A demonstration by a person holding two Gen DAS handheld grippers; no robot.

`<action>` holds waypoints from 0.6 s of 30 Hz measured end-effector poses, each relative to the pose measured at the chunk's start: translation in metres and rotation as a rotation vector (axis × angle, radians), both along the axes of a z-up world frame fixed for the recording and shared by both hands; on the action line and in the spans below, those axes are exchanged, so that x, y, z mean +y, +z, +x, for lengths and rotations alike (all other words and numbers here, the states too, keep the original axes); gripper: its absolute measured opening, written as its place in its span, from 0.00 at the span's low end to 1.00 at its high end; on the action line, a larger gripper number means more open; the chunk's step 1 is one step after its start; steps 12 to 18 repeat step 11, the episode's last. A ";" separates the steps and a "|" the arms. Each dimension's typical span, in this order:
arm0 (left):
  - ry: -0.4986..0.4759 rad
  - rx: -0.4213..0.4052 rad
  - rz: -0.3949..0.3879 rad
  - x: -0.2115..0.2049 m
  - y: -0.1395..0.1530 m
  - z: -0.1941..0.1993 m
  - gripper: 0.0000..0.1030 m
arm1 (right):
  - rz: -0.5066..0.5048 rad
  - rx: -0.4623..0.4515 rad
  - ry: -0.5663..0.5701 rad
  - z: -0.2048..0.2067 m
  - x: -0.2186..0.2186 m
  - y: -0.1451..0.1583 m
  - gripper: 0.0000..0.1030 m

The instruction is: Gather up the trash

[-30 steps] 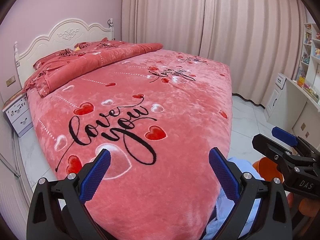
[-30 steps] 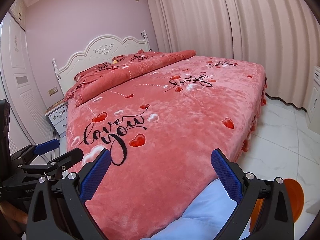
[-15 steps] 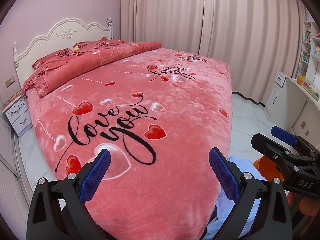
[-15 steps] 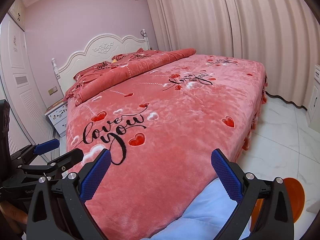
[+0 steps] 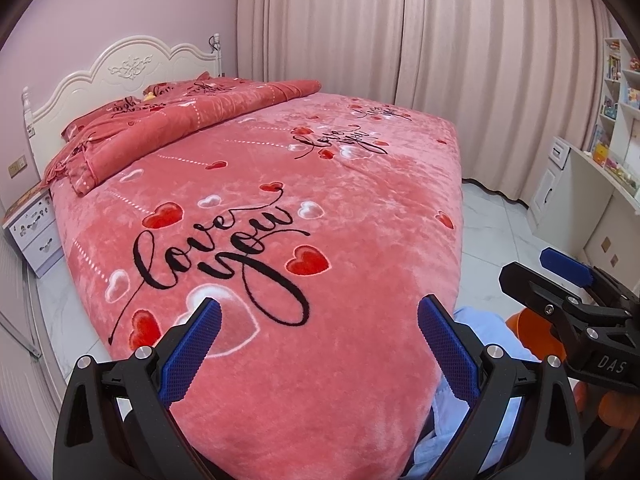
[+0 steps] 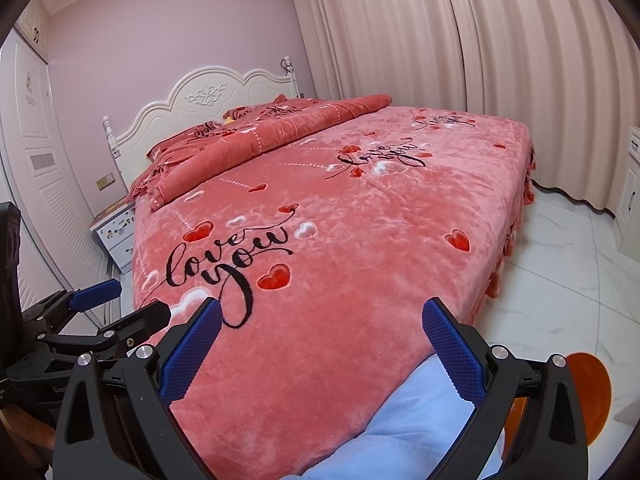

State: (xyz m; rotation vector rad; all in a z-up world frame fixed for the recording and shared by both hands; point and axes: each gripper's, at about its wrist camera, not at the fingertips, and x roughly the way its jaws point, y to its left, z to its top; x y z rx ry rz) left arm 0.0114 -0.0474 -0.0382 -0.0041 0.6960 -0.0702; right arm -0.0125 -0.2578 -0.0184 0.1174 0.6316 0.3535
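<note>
No trash shows in either view. My left gripper (image 5: 319, 308) hangs open over the foot of a bed (image 5: 360, 208) covered by a pink blanket with hearts, and nothing lies between its blue pads. My right gripper (image 6: 322, 306) is open too, over the same end of the bed (image 6: 360, 220). Each gripper shows in the other's view: the right gripper (image 5: 528, 266) off to the right, the left gripper (image 6: 138, 298) off to the left. An orange round object (image 6: 588, 384) sits low on the floor to the right, partly hidden.
A folded quilt (image 5: 180, 128) lies by the white headboard. A nightstand (image 5: 34, 228) stands left of the bed, a white desk (image 5: 576, 200) with shelves to the right. Curtains line the far wall. White tiled floor (image 6: 560, 264) runs along the bed's right side. Light blue clothing (image 6: 420, 420) fills the bottom.
Hardly anything differs: both views have drifted slightly, and both grippers stay open and empty.
</note>
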 end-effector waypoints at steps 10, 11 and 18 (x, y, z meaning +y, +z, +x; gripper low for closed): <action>-0.008 0.013 0.010 -0.004 0.001 0.001 0.94 | 0.000 0.005 0.001 0.000 0.001 -0.002 0.95; -0.007 0.014 0.006 -0.003 0.001 0.001 0.94 | 0.000 0.005 0.001 0.000 0.001 -0.002 0.95; -0.007 0.014 0.006 -0.003 0.001 0.001 0.94 | 0.000 0.005 0.001 0.000 0.001 -0.002 0.95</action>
